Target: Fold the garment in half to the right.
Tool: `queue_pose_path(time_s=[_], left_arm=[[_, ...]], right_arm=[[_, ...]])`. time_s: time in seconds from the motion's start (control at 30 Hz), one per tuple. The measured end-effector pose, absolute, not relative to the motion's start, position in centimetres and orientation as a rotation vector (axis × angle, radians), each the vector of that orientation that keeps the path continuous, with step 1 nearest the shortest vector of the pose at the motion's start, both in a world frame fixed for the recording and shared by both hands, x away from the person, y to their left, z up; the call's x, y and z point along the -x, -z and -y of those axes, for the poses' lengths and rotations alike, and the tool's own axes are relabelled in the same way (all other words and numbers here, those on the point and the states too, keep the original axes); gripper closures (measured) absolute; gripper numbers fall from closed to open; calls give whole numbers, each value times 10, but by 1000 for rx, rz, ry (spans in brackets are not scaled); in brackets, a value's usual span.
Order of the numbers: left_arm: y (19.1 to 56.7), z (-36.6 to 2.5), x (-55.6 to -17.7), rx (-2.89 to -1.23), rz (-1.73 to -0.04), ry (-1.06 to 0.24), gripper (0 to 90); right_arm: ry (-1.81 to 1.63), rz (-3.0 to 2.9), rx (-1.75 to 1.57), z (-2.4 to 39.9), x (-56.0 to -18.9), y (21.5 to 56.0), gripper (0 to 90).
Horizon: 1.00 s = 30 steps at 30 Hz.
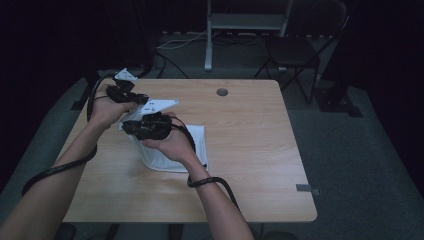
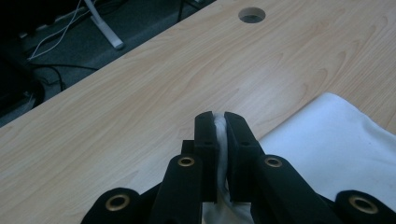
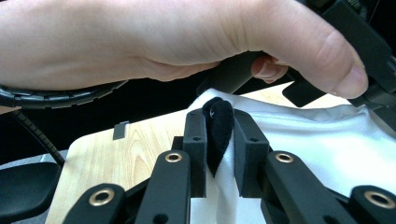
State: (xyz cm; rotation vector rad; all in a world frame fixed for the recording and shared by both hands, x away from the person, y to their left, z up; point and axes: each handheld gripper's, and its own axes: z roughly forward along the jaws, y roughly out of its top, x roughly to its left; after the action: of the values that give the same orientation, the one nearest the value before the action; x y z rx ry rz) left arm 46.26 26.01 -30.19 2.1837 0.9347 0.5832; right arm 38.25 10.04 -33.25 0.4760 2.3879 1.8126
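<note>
- Cloth (image 1: 172,150): a white garment, part lying on the bench (image 1: 250,150) left of centre, part lifted off it between the two claws.
- Left claw (image 2: 220,122): jaws pressed together on a thin fold of the white cloth; in the high view it (image 1: 131,96) sits at the far left end of the lifted edge, near the bench's far left corner.
- Right claw (image 3: 219,122): jaws clamped on a dark strip of the cloth, with white fabric under it; whether that strip is a trim or a tag I cannot tell. In the high view it (image 1: 145,126) is nearer the person and just right of the left one.
- Key relation: the two grips lie close together along one edge, and the edge between them runs slantwise from far-left to near-right. The rest of the cloth trails from the right claw toward the person and to the right, flat on the bench.
- Judgement: any spread or fold likely turns on pulling the claws apart along that slanted line; the right hand (image 1: 172,142) is nearer the resting part, the left hand (image 1: 107,110) nearer the bench edge.
</note>
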Motion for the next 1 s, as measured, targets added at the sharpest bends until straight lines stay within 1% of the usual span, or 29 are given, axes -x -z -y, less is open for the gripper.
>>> queue_pose_path(time_s=[0.47, 1.0], left_arm=[[305, -244, -463, -2182, -909, -565, 847], [309, -234, -465, -2176, -902, -550, 847]], right_arm=[[-1809, -2372, -494, -84, -380, 333, 776], [-1797, -2364, -509, -70, -379, 335, 775]])
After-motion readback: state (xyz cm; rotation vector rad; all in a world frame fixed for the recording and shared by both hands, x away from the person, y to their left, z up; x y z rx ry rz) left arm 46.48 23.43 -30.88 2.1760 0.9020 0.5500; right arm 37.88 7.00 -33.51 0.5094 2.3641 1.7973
